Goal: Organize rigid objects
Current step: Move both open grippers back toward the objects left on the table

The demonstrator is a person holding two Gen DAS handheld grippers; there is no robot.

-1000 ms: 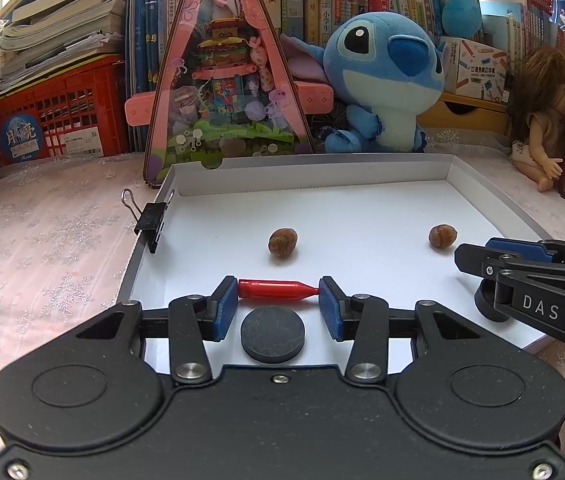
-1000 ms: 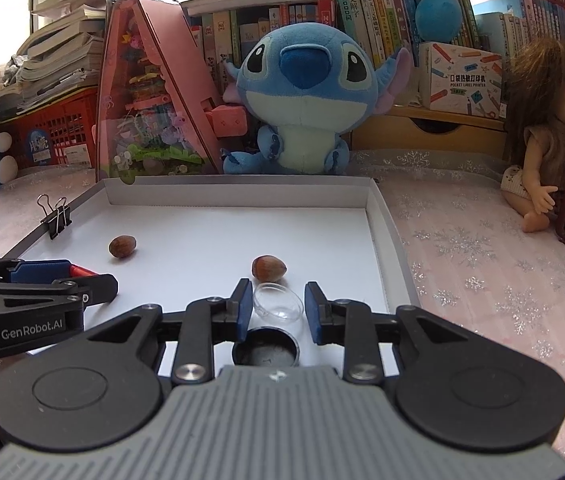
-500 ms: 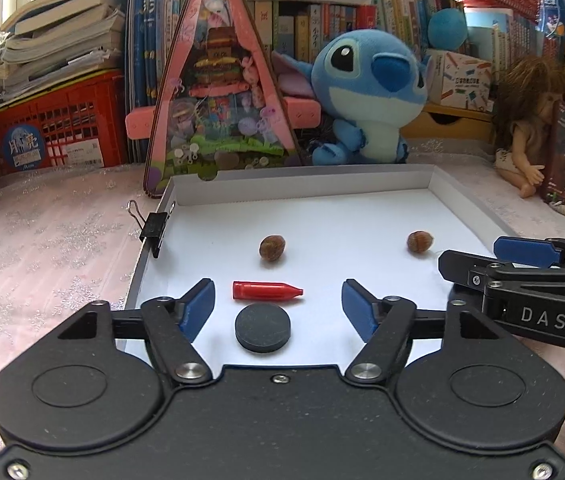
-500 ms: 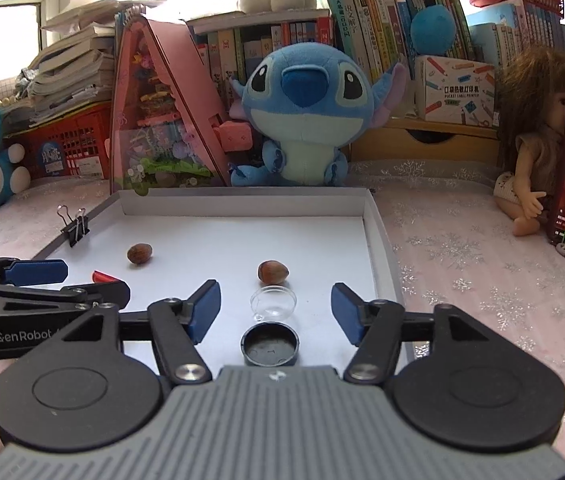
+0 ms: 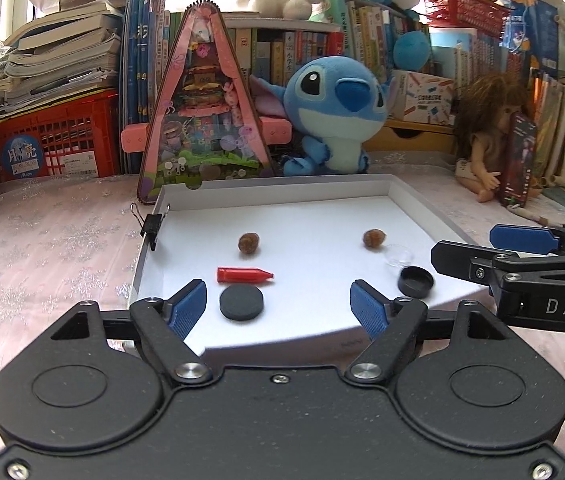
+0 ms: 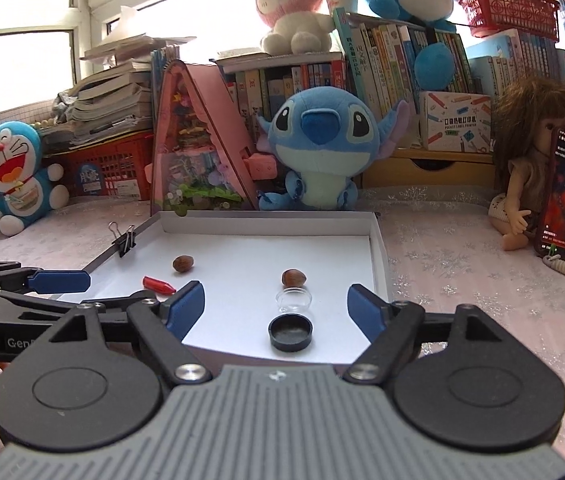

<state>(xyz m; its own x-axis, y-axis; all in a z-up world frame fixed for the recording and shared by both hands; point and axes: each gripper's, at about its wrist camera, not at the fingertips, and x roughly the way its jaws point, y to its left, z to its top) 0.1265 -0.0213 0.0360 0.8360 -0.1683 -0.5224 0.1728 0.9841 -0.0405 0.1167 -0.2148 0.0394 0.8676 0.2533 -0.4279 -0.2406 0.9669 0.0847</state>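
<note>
In the shallow white cardboard tray point(image 5: 414, 204), the small red crayon-shaped plastic piece point(image 5: 244, 275) lies near the front-left corner, its long axis running parallel to the front edge, tip pointing right. It sits straight ahead of the left hand-held gripper point(image 5: 278, 306), which is spread wide and holds nothing; the flat black round disc point(image 5: 241, 302) lies between them. The right hand-held gripper point(image 6: 276, 306), also spread and empty, faces the black round cap point(image 6: 290, 333) and the clear round dish point(image 6: 294, 300) near the front-right corner. The left is likely nearer the red piece.
</note>
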